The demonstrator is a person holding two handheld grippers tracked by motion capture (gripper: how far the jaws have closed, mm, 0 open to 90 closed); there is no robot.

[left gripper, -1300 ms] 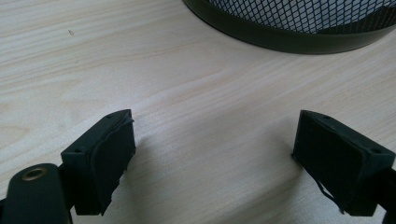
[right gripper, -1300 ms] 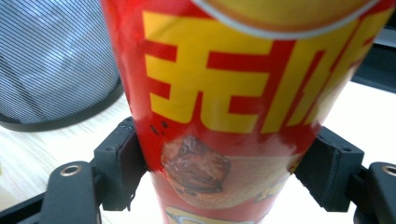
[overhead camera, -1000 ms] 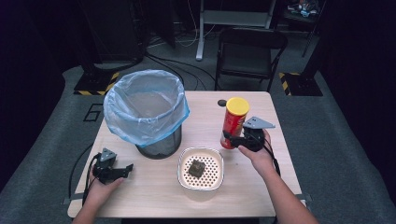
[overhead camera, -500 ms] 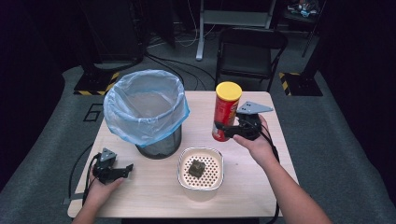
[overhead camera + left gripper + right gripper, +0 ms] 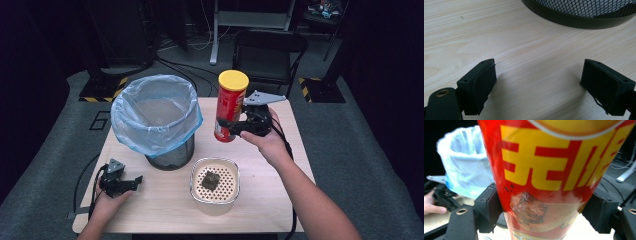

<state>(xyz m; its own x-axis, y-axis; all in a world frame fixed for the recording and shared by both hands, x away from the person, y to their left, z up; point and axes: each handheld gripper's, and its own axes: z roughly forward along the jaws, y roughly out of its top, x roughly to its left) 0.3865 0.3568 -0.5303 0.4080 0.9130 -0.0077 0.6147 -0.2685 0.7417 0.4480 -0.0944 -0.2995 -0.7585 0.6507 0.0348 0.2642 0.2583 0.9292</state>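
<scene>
Above the far right part of the table (image 5: 260, 190), my right gripper (image 5: 231, 125) holds the red chip can (image 5: 229, 107) clear of the surface. The can stands nearly upright, tilted slightly, with its yellow lid (image 5: 233, 79) uppermost. My jaws clamp it on the lower half of its body, one pad on each side.

In the right gripper view, the chip can (image 5: 554, 177) sits squarely between both black pads, which press against its wall. The label carries large yellow Chinese characters on the red ground; I read them only in part, since the frame cuts them off. Below the characters is a printed picture of a brown food piece. A yellow curved band runs across the top of the label. No brand name is legible.

The wire bin (image 5: 170, 150) with its pale blue bag (image 5: 150, 125) stands to the left of the can, near but not touching it. The white perforated bowl (image 5: 197, 192) sits on the table in front of the can, with a dark lump (image 5: 211, 180) inside it.

My left gripper (image 5: 127, 184) rests at the near left part of the table, just beside the base of the bin. In the left gripper view, its jaws stand wide apart over bare wood (image 5: 529, 50), with nothing between them.
</scene>
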